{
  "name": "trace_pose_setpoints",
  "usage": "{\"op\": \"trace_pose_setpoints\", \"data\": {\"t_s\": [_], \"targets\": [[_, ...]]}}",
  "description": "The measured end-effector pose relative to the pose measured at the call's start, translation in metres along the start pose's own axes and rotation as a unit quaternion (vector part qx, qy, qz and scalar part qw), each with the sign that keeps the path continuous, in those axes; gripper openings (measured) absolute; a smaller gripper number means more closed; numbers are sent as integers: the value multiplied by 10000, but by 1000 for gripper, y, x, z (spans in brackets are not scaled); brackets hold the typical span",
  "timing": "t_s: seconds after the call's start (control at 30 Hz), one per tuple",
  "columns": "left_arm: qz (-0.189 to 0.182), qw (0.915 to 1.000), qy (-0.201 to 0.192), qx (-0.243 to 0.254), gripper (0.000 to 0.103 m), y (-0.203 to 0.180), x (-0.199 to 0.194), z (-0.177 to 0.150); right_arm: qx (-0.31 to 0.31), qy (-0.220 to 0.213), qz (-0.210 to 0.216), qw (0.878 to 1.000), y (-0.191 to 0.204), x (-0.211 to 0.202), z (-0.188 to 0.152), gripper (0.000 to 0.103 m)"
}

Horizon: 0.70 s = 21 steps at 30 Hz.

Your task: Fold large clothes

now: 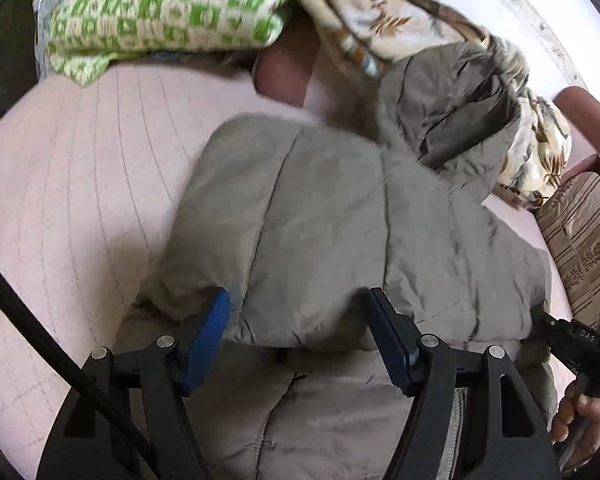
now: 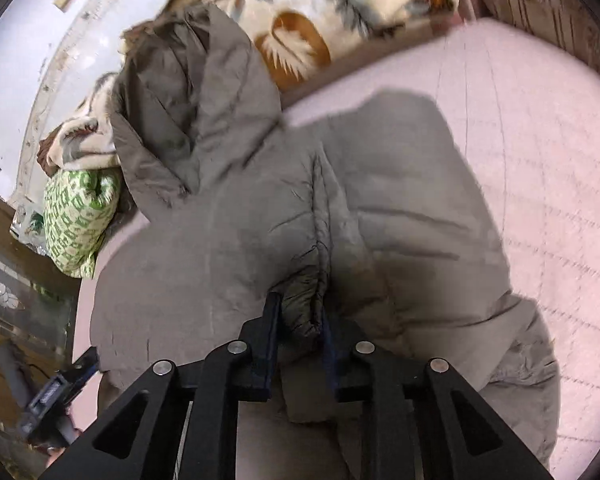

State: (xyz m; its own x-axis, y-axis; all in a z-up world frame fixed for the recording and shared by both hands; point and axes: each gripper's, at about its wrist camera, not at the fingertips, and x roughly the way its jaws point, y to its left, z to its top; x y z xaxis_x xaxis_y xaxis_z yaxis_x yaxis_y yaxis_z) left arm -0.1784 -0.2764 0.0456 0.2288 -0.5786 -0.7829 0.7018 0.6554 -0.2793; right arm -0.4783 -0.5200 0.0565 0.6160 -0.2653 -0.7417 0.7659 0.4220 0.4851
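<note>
Grey quilted puffer jacket point(image 2: 260, 216) spread flat on pink quilted bed point(image 2: 540, 160), hood toward leaf-print blanket point(image 2: 320, 8), laid out for folding. Right tool point(image 2: 298, 320) clamped on raised jacket ridge near hem. Left tool point(image 1: 300, 320) wide apart, straddling jacket edge, pads not pressing.

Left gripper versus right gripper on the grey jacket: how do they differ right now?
The left gripper stands with its jaws wide apart, a broad puffy fold of the grey jacket bulging between its blue pads, seemingly unsqueezed. The right gripper has its jaws nearly together, pinching a thin bunched ridge of fabric. Both point down at the same jacket, which lies on the pink quilted bed cover.
</note>
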Motion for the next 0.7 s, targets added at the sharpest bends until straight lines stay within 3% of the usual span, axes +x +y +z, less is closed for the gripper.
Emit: {"op": "trace_pose_setpoints", "data": {"t_s": [0.1, 0.23, 0.33, 0.37, 0.5, 0.7], "targets": [[-186, 9996, -63, -179, 69, 7, -8, 3, -45, -97, -151, 9998, 6, -15, 4, 32], [-310, 9981, -520, -95, 69, -1, -32, 8, -358, -815, -533, 9946, 21, -54, 5, 34], [-246, 9968, -717, 239, 69, -17, -39, 10, -708, -1318, -396, 9879, 38, -70, 4, 37], [-230, 9966, -713, 341, 69, -23, -37, 11, -845, -1350, -345, 9866, 45, -69, 4, 42], [-23, 9954, -606, 736, 69, -42, -24, 8, -1326, -1051, -247, 9853, 63, -43, 0, 42], [303, 9949, -336, 898, 69, -45, 2, 8, -1652, -771, -645, 9811, 64, -13, -4, 42]]}}
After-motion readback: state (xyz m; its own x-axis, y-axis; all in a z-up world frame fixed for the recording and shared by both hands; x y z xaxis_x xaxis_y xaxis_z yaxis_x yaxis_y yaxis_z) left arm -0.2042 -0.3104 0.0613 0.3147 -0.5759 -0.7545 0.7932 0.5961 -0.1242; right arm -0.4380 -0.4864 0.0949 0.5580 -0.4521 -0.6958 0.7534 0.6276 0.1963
